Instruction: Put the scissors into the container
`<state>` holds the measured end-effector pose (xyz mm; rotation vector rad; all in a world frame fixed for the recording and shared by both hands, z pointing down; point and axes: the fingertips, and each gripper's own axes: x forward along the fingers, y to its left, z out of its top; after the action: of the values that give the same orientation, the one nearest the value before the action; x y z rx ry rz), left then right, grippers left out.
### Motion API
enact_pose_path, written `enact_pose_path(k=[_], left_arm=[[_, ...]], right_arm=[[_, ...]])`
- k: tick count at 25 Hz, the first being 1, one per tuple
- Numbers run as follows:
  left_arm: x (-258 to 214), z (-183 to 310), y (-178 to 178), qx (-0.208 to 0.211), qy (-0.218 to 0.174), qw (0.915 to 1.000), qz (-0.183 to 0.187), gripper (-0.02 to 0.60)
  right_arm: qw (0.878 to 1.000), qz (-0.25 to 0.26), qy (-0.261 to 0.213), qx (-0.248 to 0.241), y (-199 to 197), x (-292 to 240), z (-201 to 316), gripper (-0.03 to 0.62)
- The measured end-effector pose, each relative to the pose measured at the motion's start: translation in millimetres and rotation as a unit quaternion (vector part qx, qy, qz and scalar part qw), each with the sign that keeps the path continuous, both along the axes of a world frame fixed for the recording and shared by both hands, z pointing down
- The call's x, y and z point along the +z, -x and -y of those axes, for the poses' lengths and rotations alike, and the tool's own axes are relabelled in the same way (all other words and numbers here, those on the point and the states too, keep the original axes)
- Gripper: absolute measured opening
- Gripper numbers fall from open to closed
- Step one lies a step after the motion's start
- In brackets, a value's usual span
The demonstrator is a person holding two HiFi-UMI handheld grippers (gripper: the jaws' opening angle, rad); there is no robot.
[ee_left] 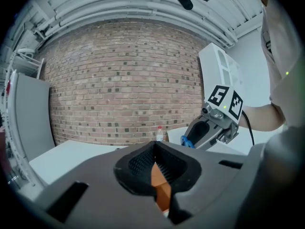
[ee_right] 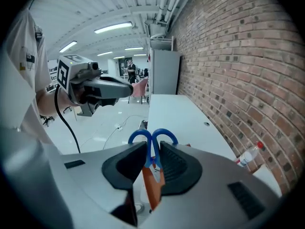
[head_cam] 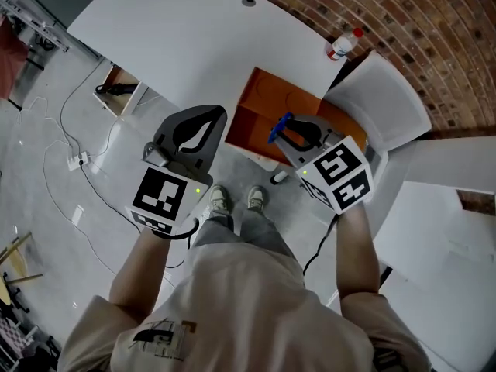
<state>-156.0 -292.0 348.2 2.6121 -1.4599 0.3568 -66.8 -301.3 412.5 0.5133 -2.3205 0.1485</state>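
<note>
Blue-handled scissors stick up between the pads of my right gripper, which is shut on them. In the head view the right gripper holds the scissors over the near part of an open orange container on the floor by the white table. My left gripper hovers just left of the container, shut with nothing in it. Through the left gripper jaws a strip of the orange container shows. The blades are hidden.
A curved white table lies beyond the container, with a plastic bottle at its right end. A white chair stands to the right. Cables and a small open box lie on the floor to the left. A brick wall stands behind.
</note>
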Motion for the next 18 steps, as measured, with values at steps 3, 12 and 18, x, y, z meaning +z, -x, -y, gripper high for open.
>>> enact_pose_path(k=[3,12,18], left_arm=[[26.0,9.0,-1.6,-0.008,0.024,0.9997,-0.007,0.008],[100.5,26.6,-3.4,-0.029,0.092,0.9953,0.0,0.008],[148.1,32.6,-3.9,-0.037,0.136,0.9899,-0.016,0.008]], right_arm=[[0.999,-0.027,0.027,-0.016,0.5,32.1,5.6,0.087],[0.984,-0.127,0.1,-0.075,1.6,127.6,11.4,0.087],[0.972,-0.163,0.141,-0.096,12.0,180.2,11.7,0.087]])
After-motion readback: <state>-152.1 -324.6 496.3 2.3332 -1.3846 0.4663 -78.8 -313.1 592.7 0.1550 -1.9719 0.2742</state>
